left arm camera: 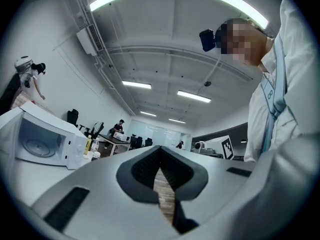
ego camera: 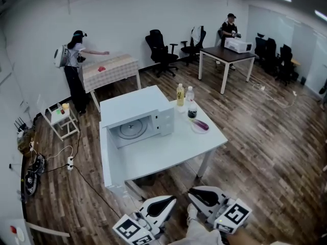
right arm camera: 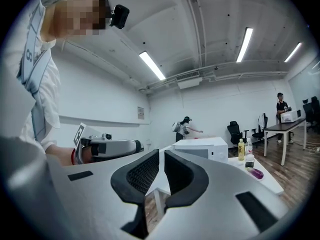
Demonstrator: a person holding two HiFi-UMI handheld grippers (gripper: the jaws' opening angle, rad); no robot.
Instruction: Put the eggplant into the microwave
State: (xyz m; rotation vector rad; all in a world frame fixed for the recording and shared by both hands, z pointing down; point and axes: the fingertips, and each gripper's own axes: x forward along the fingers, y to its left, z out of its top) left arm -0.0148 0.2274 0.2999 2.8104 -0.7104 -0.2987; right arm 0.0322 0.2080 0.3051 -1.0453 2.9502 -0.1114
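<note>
Head view: purple eggplant (ego camera: 201,124) lies on white table (ego camera: 168,154) by open white microwave (ego camera: 137,122); left gripper (ego camera: 169,201) & right gripper (ego camera: 196,193) both closed, empty.

**Colour and pattern notes, white table and surroundings**

- Eggplant (ego camera: 201,124): glossy purple, on a pale pink plate (ego camera: 193,129).
- Microwave (ego camera: 162,120): white outside, grey inside.
- Near table (ego camera: 168,152): plain, very pale blue-white.
- Just beyond the plate, one bottle (ego camera: 180,95) was yellow.
- The second bottle (ego camera: 191,107) was clear with dark contents.
- Floor (ego camera: 255,137): brown wood planks, streaked light and dark.
- Far left, a beige checked cloth (ego camera: 115,65) carried a small red item (ego camera: 101,68).
- Far-right table (ego camera: 227,55): dark brown top, white legs.
- Office chairs (ego camera: 159,47): black.
- Left gripper (ego camera: 171,200) and right gripper (ego camera: 193,192): white shells, black textured pads, black-and-white square markers.
</note>
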